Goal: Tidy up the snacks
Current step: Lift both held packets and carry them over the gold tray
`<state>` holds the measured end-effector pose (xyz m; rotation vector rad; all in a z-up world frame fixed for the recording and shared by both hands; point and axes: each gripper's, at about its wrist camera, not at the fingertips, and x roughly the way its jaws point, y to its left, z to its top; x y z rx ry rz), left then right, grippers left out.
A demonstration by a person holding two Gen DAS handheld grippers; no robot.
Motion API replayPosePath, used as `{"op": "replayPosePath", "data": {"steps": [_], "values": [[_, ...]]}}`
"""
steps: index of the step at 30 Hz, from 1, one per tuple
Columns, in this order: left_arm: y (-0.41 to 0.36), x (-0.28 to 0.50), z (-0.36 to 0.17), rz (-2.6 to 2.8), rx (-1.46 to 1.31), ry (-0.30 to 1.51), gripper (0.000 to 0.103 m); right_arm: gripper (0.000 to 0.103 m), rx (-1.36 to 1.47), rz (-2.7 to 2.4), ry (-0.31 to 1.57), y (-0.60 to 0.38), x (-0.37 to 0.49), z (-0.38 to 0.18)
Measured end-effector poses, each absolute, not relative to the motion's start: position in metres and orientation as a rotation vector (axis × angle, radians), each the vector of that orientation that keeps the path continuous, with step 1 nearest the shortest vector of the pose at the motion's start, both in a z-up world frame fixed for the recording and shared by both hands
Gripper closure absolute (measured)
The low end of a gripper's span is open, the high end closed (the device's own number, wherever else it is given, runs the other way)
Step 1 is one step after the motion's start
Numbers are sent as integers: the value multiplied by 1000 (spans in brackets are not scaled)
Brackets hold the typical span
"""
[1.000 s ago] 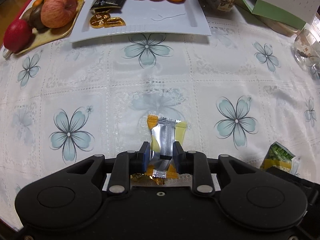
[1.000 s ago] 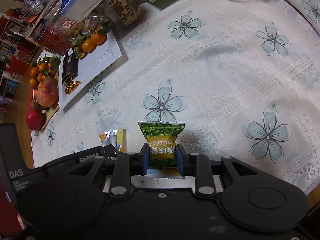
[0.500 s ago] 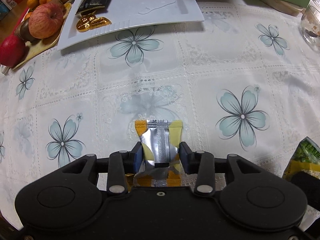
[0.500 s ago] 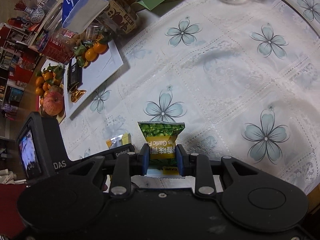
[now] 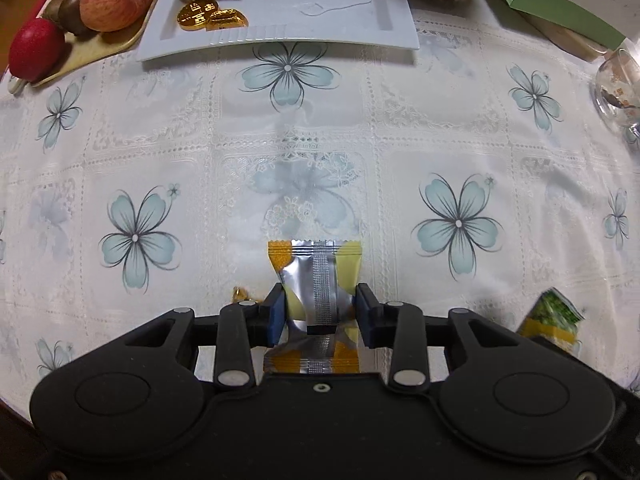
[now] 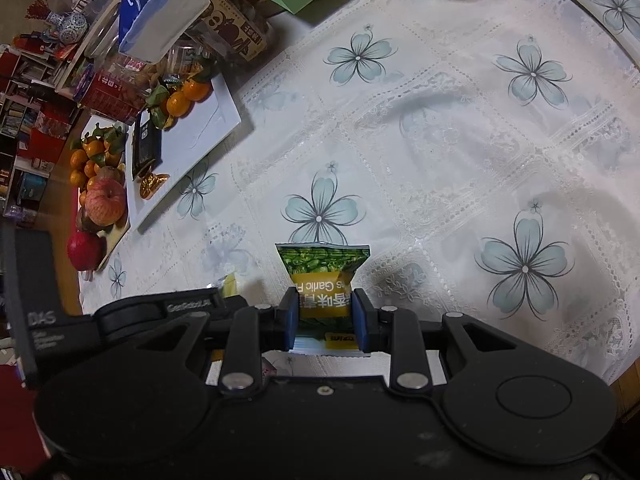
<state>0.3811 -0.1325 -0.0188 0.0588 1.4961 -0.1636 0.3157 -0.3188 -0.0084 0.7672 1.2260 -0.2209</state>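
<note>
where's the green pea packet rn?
Pinched in the right gripper, held above the tablecloth: green pea packet. The left wrist view shows it at the lower right edge, right of the silver-yellow packet.

Warm, fairly dim indoor light leaves soft glare on the glossy tabletop (image 5: 400, 168). Fisheye curvature bends both views' edges, and their corners look soft and dark.

The left black tongs (image 5: 320, 306) pinch a silver-and-yellow foil snack packet (image 5: 316, 276) at its middle, above the white floral-patterned tabletop (image 5: 400, 140). Farther ahead, a white rectangular plate (image 5: 340, 16) carries gold foil coins (image 5: 208, 18). A green pea packet (image 5: 554, 316) shows at the right.
</note>
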Motion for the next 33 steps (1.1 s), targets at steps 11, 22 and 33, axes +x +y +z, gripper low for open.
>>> {"op": "replayPosePath", "data": {"steps": [11, 22, 33], "values": [[-89, 301, 34, -222, 25, 1500, 58, 74, 733, -193, 1270, -312, 299, -6], [-30, 225, 35, -172, 13, 1477, 58, 74, 657, -184, 1256, -302, 264, 21], [-11, 204, 37, -132, 33, 1414, 58, 74, 597, -96, 1235, -273, 227, 41]]}}
